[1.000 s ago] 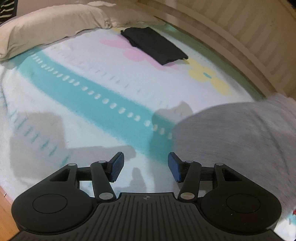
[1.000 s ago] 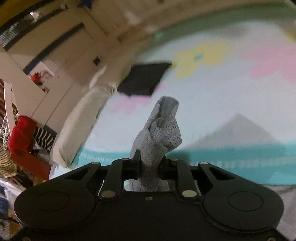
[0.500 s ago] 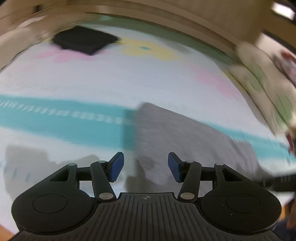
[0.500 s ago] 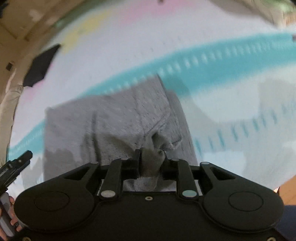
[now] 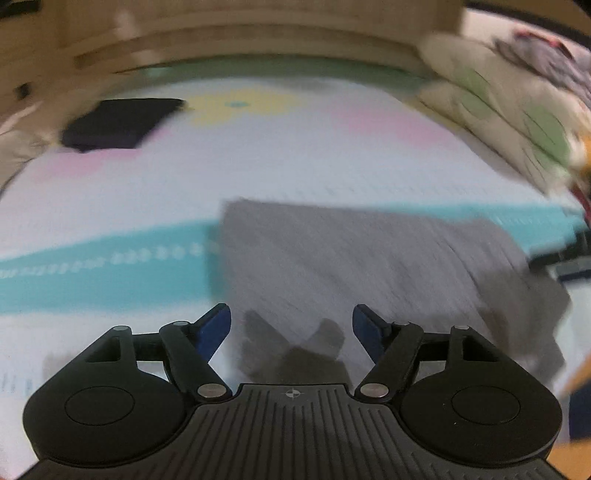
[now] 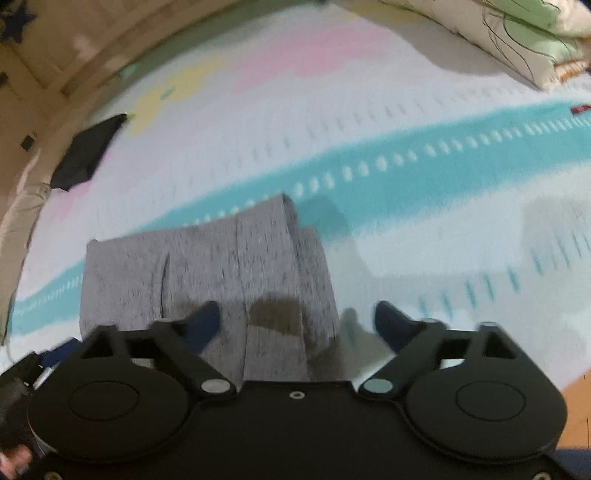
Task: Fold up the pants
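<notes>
Pants [image 6: 207, 273], grey and folded into a rough rectangle, lie flat on the bed [image 6: 406, 236] across its teal stripe, bare sheet beyond their far and right edges. Left tool [image 5: 291, 325] and right tool [image 6: 295, 321] both hover over the near edge, spread wide, gripping nothing. A dark folded garment [image 5: 118, 123] lies well apart near the bed's far edge.

Pastel bedspread [image 6: 369, 122], beige wall [image 5: 258, 22]

A folded black garment [image 5: 118, 123] lies on the patterned bedspread [image 5: 332, 155], well apart from floral pillows [image 6: 517, 33].
</notes>
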{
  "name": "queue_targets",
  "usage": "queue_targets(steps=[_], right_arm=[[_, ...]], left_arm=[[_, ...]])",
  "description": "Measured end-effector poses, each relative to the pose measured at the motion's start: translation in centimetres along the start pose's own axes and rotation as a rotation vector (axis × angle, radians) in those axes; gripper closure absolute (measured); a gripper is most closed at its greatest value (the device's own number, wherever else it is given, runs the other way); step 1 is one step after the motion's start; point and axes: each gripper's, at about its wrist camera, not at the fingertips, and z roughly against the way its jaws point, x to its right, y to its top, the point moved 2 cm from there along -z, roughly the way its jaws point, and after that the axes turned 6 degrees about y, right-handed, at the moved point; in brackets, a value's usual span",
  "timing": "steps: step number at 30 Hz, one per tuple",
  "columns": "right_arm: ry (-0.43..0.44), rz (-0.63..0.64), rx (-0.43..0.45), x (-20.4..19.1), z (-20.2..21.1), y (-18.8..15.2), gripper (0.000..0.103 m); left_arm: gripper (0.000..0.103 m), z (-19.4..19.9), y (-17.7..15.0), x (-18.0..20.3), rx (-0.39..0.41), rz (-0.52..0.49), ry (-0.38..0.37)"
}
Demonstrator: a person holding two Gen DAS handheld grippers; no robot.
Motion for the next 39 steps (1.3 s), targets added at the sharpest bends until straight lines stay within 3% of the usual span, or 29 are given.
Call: queue_targets(steps=[3,9,12,15,18,22,26,34,39], right_arm=[[0.009,-0.005,-0.013,0.7,-1.0,0.3,0.008],[0.047,-0.033,-0.097,1.4,-3.3,-0.1,0.007],[0.068,-0.057,-0.114,1.6,-4.1,-0.3,0.0],[0.07,-0.063,-0.107,1.7,-4.3,-0.3,0.0],[0.095,-0.053,-0.092,1.7,-4.2,-0.5,0.0],[0.199,-0.012,-0.072,1.5,-4.5,-0.6,0.0],[0.265,0.004,-0.08,1.1,-4.6,-0.8,0.0],[0.44,-0.174,-0.044,3.6,-5.0,-0.3,0.0],[0.559,-0.117,-0.115,2.7,-6.0,-0.4,0.0]], left_arm=[[0.032,-1.0,0.0,-1.4,-0.053,0.057,0.0],[0.029,-3.6,-1.0,-1.8,-0.192,0.148,-0.073],[0.021,-4.0,-1.1,-1.6,-0.19,0.157,-0.077],[0.015,-4.1,-1.0,-1.6,-0.193,0.172,-0.08],[0.0,-4.5,-1.1,-1.5,-0.189,0.186,-0.104],[0.001,-4.7,-0.9,-0.8,-0.166,0.103,-0.108],[0.001,-5.1,-0.8,-1.3,-0.176,0.112,-0.141],[0.001,-5.8,-0.2,-0.4,-0.168,0.108,-0.139],[0.001,-6.8,1.0,0.1,-0.175,0.104,-0.212]])
